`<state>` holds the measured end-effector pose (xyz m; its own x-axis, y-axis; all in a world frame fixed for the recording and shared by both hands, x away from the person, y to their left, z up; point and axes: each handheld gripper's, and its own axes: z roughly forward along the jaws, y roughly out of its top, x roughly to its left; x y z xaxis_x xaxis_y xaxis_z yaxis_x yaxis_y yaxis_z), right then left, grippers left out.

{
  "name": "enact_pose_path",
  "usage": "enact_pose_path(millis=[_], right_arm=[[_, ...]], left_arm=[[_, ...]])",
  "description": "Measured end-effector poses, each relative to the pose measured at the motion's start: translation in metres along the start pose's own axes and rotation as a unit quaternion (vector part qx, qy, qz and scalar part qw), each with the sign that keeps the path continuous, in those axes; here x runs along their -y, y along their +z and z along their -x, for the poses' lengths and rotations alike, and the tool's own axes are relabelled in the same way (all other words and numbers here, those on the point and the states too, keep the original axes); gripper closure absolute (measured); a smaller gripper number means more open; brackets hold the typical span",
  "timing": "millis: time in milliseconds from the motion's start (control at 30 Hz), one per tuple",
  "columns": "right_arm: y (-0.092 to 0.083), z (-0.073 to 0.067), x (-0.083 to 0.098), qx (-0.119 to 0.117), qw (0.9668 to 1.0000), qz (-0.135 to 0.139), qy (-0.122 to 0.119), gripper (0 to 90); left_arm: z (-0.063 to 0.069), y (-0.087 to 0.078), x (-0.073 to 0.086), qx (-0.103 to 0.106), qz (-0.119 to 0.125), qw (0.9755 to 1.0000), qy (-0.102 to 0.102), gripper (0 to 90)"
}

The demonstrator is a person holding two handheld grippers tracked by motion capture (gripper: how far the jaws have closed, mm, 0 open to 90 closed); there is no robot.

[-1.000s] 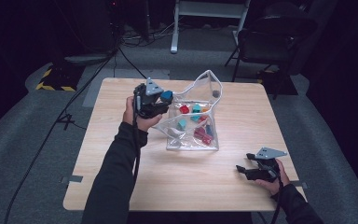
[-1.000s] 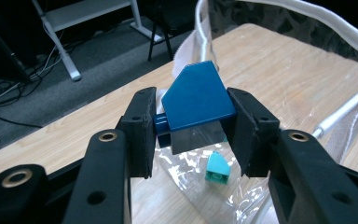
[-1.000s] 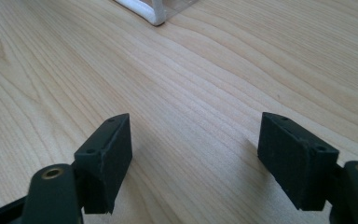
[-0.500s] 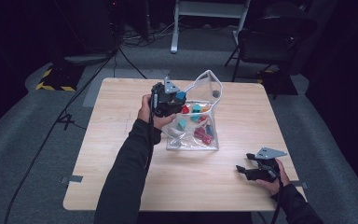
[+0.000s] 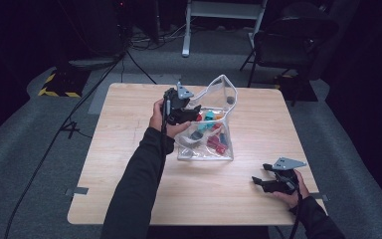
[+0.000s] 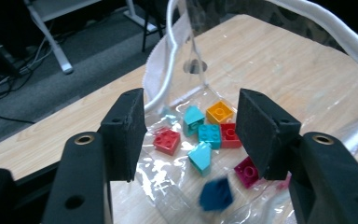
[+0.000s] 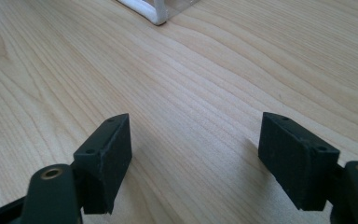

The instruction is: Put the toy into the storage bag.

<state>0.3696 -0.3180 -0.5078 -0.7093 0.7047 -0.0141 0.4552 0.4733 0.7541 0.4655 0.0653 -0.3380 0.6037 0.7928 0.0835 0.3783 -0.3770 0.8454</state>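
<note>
Dark room, wooden table (image 5: 129, 149). Clear bag (image 5: 214, 134) mid-table w/ bricks (image 6: 209, 133) inside. Left gripper (image 6: 191, 128) over bag mouth, jaws just opened, nothing gripped; blurred blue brick (image 6: 216, 193) below it. Right gripper (image 7: 196, 158) on table nr front-right corner, wide, empty.

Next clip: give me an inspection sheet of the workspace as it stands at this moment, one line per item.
Surface: wooden table, bare light wood.
Job's things: clear bag standing open; toy bricks in red, teal, orange and magenta lie inside; a blurred dark blue brick below the jaws.
Clutter: nothing seen.
Grippers: left gripper over the bag mouth, jaws just opened, nothing between them; right gripper open on the table.
Cables: black cable on the floor.
Surroundings: grey carpet, chair, dark room.
</note>
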Motion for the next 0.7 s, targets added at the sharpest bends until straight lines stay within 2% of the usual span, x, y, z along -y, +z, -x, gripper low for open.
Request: enact_pose_path(millis=[33,200,367,600,700], right_arm=[[0.000,0.000,0.000,0.000,1.0000,0.000,0.000,26.2],[0.000,0.000,0.000,0.000,1.0000,0.000,0.000,26.2],[0.000,0.000,0.000,0.000,1.0000,0.000,0.000,26.2],[0.000,0.000,0.000,0.000,1.0000,0.000,0.000,26.1],[0.000,0.000,0.000,0.000,1.0000,0.000,0.000,26.1]], left_arm=[[-0.004,-0.004,0.001,-0.003,0.008,1.0000,-0.004,42.5],[-0.011,-0.012,0.003,-0.018,0.004,0.9998,-0.011,37.3],[-0.022,-0.024,0.006,-0.034,0.008,0.9990,-0.029,26.2],[-0.036,-0.040,0.016,-0.034,0.010,0.9988,-0.035,16.4],[-0.040,-0.047,0.023,-0.031,0.016,0.9986,-0.039,15.8]])
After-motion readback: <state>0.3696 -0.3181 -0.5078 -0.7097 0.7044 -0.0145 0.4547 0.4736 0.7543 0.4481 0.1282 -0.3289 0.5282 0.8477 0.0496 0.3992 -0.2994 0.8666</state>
